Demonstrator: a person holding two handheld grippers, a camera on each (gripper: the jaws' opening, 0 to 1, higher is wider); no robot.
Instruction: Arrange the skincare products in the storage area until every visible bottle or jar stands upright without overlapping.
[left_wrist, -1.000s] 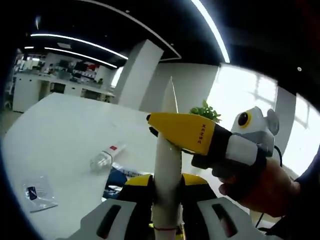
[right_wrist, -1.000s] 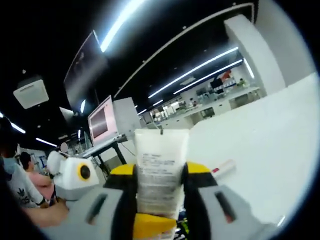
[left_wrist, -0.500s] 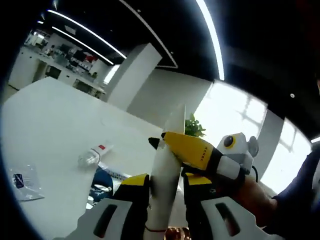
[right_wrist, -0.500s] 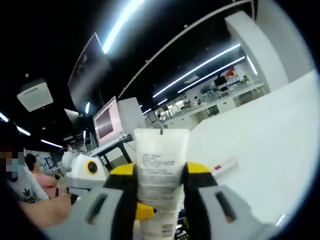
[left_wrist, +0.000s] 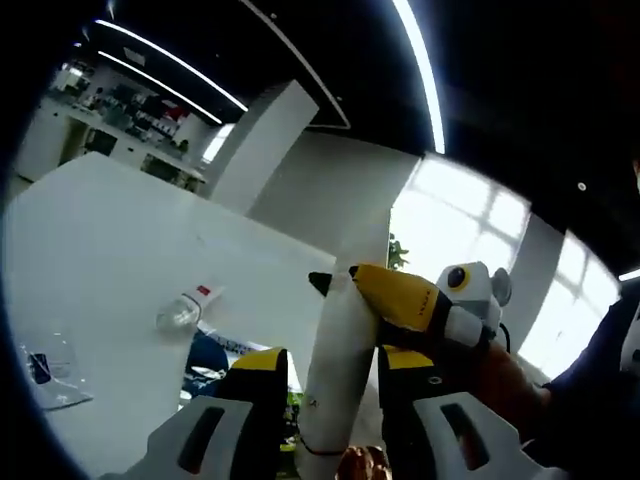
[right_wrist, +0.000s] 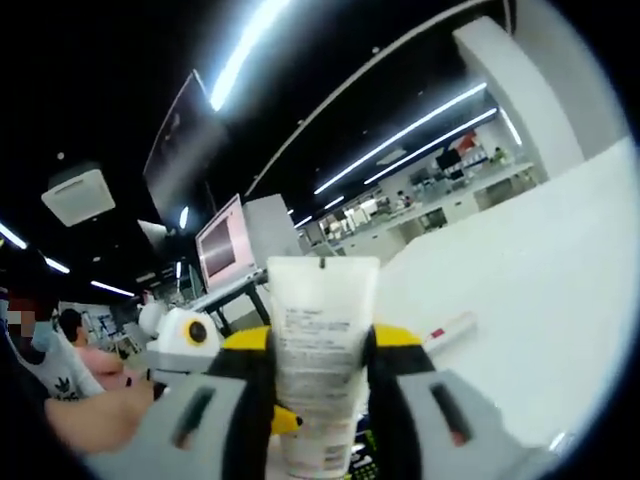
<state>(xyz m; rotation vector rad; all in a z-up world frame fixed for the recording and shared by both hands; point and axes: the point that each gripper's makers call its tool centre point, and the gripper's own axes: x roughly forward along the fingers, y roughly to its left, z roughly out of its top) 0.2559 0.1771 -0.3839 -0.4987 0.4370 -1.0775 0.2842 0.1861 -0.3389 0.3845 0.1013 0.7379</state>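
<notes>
**Item count**

- White squeeze tube (left_wrist: 338, 370): 1, flat crimped end up.
- Small clear bottle with red-and-white label (left_wrist: 186, 311): 1, lying on the tabletop (left_wrist: 110, 250).
- Clear plastic sachet (left_wrist: 42, 366): 1, flat on the tabletop.
- Dark blue packaging (left_wrist: 208, 357): 1 clump, contents can't be told.
- Grippers: 2, left gripper (left_wrist: 330, 400) and right gripper (right_wrist: 318, 390).
- Potted green plant (left_wrist: 397, 252): 1.

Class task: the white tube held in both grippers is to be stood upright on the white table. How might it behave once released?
The white tube looks tall and narrow, so probably tips easily. Its flat crimped end suggests soft, squeezable walls, likely light.
</notes>
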